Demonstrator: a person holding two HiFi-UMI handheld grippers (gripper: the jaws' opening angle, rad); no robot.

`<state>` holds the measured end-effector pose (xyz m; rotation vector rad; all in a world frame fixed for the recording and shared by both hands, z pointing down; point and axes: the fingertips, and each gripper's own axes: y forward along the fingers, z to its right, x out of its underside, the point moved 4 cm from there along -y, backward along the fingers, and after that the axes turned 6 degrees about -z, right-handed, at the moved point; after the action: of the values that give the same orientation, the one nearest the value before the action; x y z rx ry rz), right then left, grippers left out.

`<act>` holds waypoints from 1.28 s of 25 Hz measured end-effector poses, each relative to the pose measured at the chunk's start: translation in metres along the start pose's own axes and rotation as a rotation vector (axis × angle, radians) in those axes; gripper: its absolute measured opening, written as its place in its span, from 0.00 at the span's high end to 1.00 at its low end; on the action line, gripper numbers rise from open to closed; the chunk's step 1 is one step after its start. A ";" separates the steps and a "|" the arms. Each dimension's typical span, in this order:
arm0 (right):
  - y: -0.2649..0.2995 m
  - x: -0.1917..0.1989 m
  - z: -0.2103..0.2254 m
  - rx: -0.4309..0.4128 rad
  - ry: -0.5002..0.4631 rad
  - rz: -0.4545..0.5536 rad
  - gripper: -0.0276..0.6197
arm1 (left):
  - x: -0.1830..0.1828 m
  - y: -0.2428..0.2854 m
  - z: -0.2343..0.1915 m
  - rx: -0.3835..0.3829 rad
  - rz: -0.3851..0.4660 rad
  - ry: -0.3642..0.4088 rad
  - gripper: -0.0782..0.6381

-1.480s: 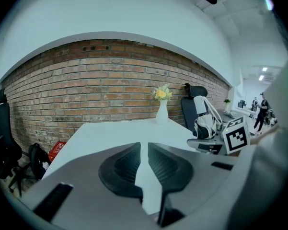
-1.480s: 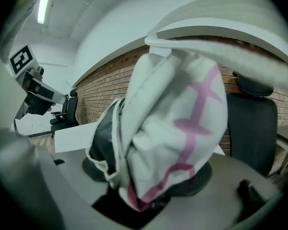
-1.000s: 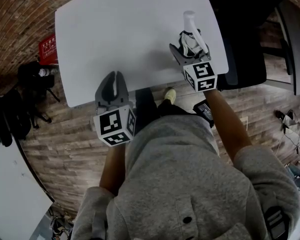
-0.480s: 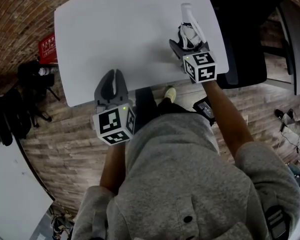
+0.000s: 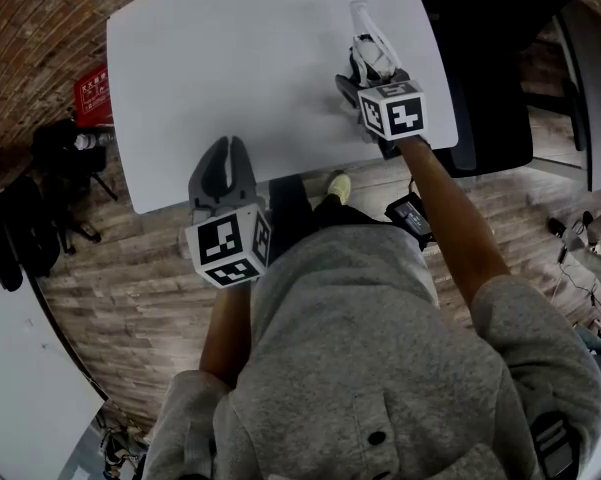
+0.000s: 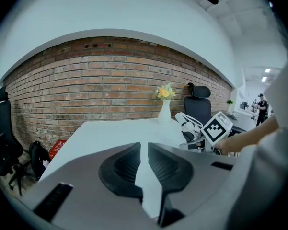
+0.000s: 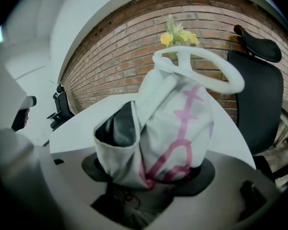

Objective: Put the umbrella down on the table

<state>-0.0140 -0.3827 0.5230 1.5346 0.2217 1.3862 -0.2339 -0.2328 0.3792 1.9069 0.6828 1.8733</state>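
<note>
Umbrella, folded, white with pink marks: grasped by right tongs, upper right, over worktop. Left tongs: clenched, empty, centre left.

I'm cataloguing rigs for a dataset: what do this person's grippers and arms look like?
The left gripper and right gripper are grey, with two curved jaws and dark pads. Each carries a white cube with black square markers. The person wears a grey sweatshirt, sleeves pushed up.
</note>
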 end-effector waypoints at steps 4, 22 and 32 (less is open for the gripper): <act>0.004 0.001 0.001 0.013 0.007 -0.085 0.49 | 0.000 -0.002 -0.003 -0.006 0.001 -0.005 0.82; 0.025 0.012 -0.003 0.061 -0.016 -0.269 0.48 | 0.003 -0.002 -0.018 -0.011 0.003 -0.033 0.81; 0.023 0.007 -0.006 0.073 -0.029 -0.241 0.46 | -0.003 -0.003 -0.026 -0.018 0.023 -0.036 0.81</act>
<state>-0.0270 -0.3855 0.5442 1.5321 0.4293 1.1761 -0.2603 -0.2340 0.3760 1.9403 0.6330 1.8481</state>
